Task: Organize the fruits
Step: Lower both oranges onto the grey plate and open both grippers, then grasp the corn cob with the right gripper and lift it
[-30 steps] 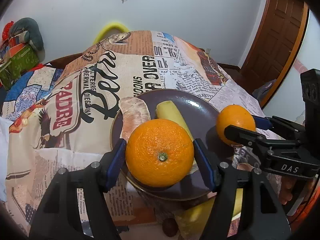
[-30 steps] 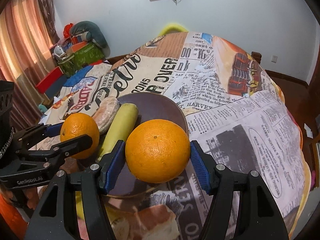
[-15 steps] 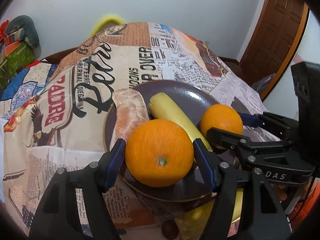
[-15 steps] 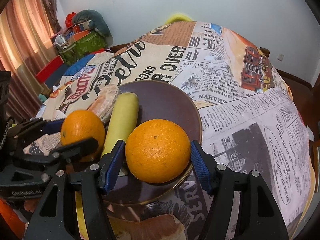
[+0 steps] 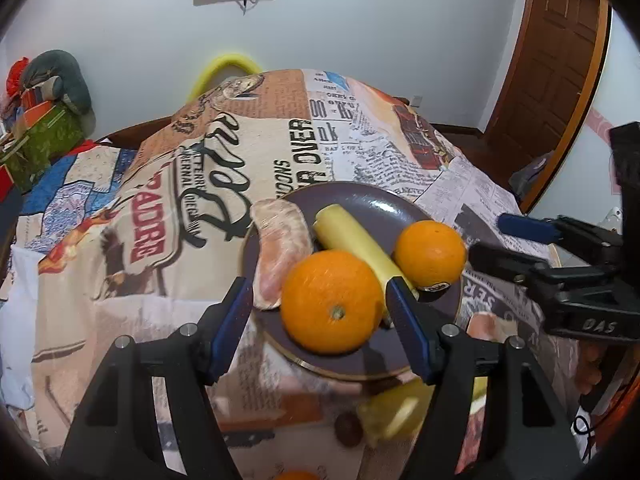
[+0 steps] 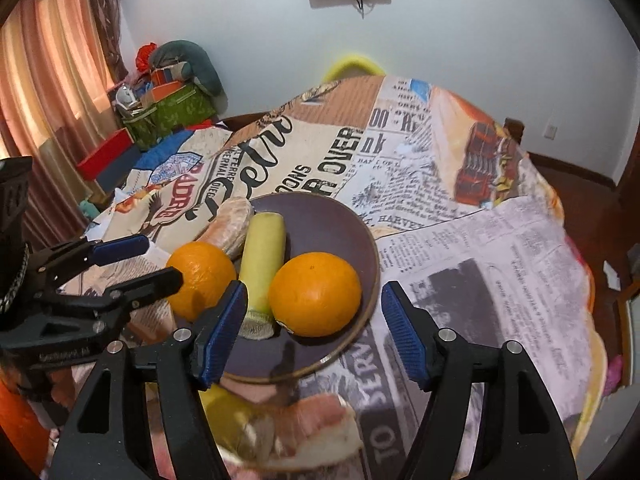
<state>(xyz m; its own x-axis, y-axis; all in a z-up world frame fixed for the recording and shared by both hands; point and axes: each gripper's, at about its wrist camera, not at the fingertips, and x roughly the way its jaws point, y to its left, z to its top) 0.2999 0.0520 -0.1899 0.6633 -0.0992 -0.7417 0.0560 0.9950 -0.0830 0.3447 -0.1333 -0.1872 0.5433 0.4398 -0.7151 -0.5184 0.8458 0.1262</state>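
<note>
A dark purple plate [image 5: 360, 204] [image 6: 332, 220] on the newspaper-print tablecloth holds a pale yellow banana piece [image 5: 352, 240] [image 6: 264, 256], a peeled pomelo segment [image 5: 280, 248] [image 6: 230, 222] and two oranges. My left gripper [image 5: 320, 320] [image 6: 132, 260] is open; an orange [image 5: 332, 302] [image 6: 200, 280] lies on the plate between its pads, clear of both. My right gripper [image 6: 312, 332] [image 5: 492, 236] is open; the other orange [image 6: 316, 294] [image 5: 430, 254] lies on the plate just ahead of its fingers.
More fruit lies near the table's front edge: yellow pieces [image 5: 392, 412] [image 6: 228, 408], a pomelo segment [image 6: 316, 428] and a small dark fruit [image 5: 348, 424]. A yellow chair back [image 5: 228, 66] stands behind the table. A wooden door [image 5: 556, 60] is at right.
Both grippers have opened and let go of their oranges, which now rest on the plate. Both grippers have drawn back a little.
</note>
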